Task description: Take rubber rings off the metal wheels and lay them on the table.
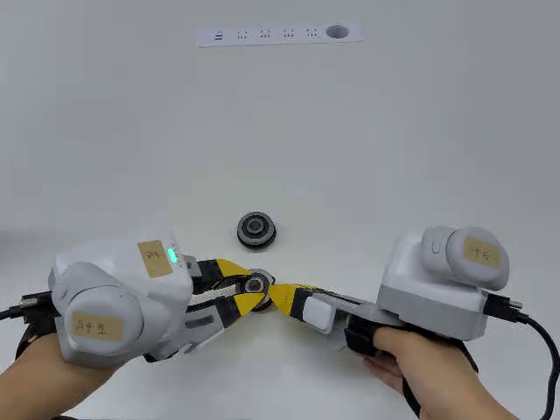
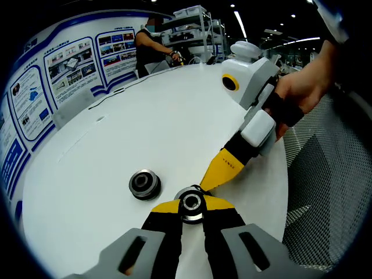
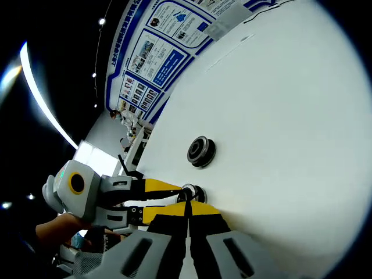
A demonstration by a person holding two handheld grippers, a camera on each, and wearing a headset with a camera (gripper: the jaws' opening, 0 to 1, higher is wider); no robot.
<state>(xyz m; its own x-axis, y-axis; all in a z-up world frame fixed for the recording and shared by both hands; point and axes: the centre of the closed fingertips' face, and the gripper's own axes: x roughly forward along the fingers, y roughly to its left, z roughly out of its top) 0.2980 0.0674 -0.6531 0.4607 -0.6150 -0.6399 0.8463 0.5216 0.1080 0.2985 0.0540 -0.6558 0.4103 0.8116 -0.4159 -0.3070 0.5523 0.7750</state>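
jaws of the left gripper are clamped narrow on a small metal wheel, by the middle of the near edge of the tabletop. right gripper jaws are pressed together, tips touching that wheel's rim; can't tell if they nip the rubber ring. step looks like peeling a ring off, no ring laid down yet. next likely needs a firm pinch on the ring and a pull away while left braces. second wheel lies just beyond, toward the far edge.

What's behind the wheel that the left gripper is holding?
A second wheel lies flat on the table, apart from it. The jaws of the left gripper cover the underside of the held wheel.
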